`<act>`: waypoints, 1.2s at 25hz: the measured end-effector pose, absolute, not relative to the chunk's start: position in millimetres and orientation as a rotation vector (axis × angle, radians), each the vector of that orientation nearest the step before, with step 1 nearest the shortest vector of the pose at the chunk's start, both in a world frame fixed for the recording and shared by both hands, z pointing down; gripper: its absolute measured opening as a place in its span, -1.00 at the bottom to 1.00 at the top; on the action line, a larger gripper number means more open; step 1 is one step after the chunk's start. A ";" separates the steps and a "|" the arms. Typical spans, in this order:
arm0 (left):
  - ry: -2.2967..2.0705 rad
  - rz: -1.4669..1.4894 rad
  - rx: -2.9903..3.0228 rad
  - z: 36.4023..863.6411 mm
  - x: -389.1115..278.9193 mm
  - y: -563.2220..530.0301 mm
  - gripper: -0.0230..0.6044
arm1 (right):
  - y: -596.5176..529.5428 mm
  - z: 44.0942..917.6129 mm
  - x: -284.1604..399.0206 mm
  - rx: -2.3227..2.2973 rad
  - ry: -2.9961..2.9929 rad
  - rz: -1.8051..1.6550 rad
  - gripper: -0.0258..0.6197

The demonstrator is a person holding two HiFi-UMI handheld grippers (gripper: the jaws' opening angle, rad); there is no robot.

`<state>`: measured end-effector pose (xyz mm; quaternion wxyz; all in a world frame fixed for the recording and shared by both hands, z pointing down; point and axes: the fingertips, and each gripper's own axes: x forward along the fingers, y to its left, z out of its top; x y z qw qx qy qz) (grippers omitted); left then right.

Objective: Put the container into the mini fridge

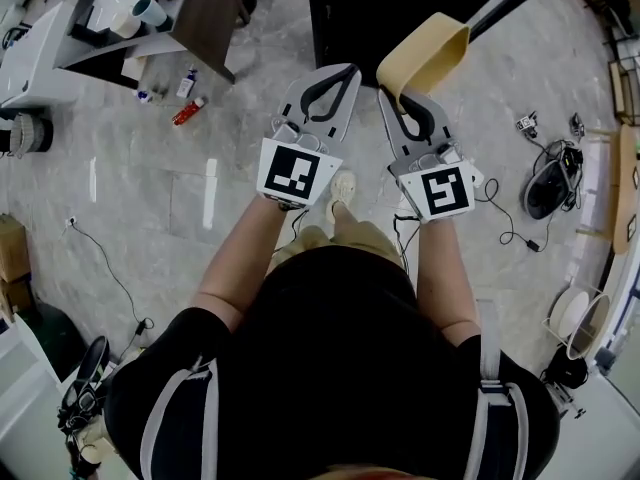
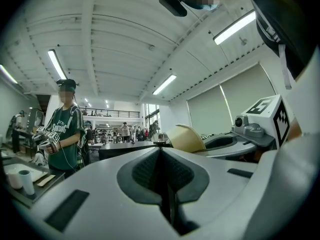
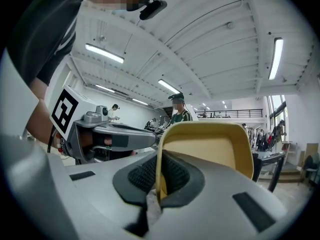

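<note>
Nearest, the person holds both claws out level and side by side above the floor (image 1: 200, 198); the left claw (image 1: 347, 72) has its jaws pressed flat together with nothing between them, which its own view (image 2: 161, 154) shows plainly; the right claw (image 1: 388, 96) is clamped tight on one thin wall of the container (image 1: 425, 53), a pad on each face of that wall.

The container is therefore in the air, carried just past the right claw's tip and touching nothing else; in the right gripper view its hollow side (image 3: 205, 144) is turned towards the camera and looks empty.

It appears light, thin-walled and a little springy, like a moulded tub; a one-wall pinch should carry it, though it may flex, swing or slip on a smooth face if jolted; the stiffer places to hold would be at the rolled rim or close to a corner, and squeezing harder would likely only buckle the wall.

Farther on, a dark table (image 1: 380, 8) lies beyond the claws; the mini fridge cannot be picked out in any view.
</note>
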<state>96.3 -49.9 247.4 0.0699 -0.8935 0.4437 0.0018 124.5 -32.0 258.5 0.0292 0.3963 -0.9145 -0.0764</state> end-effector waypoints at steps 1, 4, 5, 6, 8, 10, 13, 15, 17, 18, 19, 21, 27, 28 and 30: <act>1.343 0.002 -2.685 249.3 97.2 -60.2 -0.85 | -42.1 260.0 125.2 1.214 -2.828 -0.227 -0.81; 1.375 -0.086 -2.701 257.4 99.8 -82.6 -0.85 | -65.7 263.6 128.1 1.176 -2.842 -0.220 -0.81; 1.386 -0.099 -2.702 258.2 100.5 -88.8 -0.85 | -72.0 265.0 129.3 1.164 -2.844 -0.215 -0.81; 1.396 -0.104 -2.701 258.3 101.2 -95.2 -0.85 | -78.6 266.3 130.6 1.152 -2.846 -0.209 -0.81; 1.408 -0.110 -2.689 257.2 102.8 -108.3 -0.85 | -92.1 267.6 133.6 1.129 -2.853 -0.200 -0.81; 1.413 -0.087 -2.662 253.9 104.2 -119.9 -0.85 | -103.8 269.5 137.1 1.107 -2.860 -0.193 -0.81; 1.431 -0.070 -2.627 253.4 103.1 -133.1 -0.85 | -117.6 277.7 143.0 1.076 -2.855 -0.175 -0.81; 1.449 -0.064 -2.612 253.4 99.1 -141.0 -0.85 | -123.9 287.4 145.2 1.045 -2.815 -0.171 -0.81; 1.457 -0.085 -2.597 254.5 91.7 -147.0 -0.85 | -127.6 287.8 139.0 1.031 -2.831 -0.191 -0.81; 1.464 -0.071 -2.591 253.1 88.1 -149.9 -0.85 | -128.6 285.8 134.3 1.024 -2.852 -0.202 -0.81; 1.471 -0.055 -2.587 252.0 85.3 -152.7 -0.85 | -129.4 285.3 130.8 1.014 -2.862 -0.210 -0.81; 1.476 -0.070 -2.588 254.3 82.5 -157.2 -0.85 | -130.7 287.4 127.6 0.993 -2.857 -0.212 -0.81; 1.453 -0.058 -2.573 261.6 85.0 -167.1 -0.85 | -133.6 299.4 123.6 0.932 -2.845 -0.192 -0.81; 1.437 -0.086 -2.563 264.2 86.1 -167.8 -0.85 | -134.6 302.9 123.1 0.922 -2.840 -0.183 -0.81; 1.426 -0.122 -2.555 270.3 85.9 -170.9 -0.85 | -138.3 309.8 120.4 0.901 -2.834 -0.168 -0.81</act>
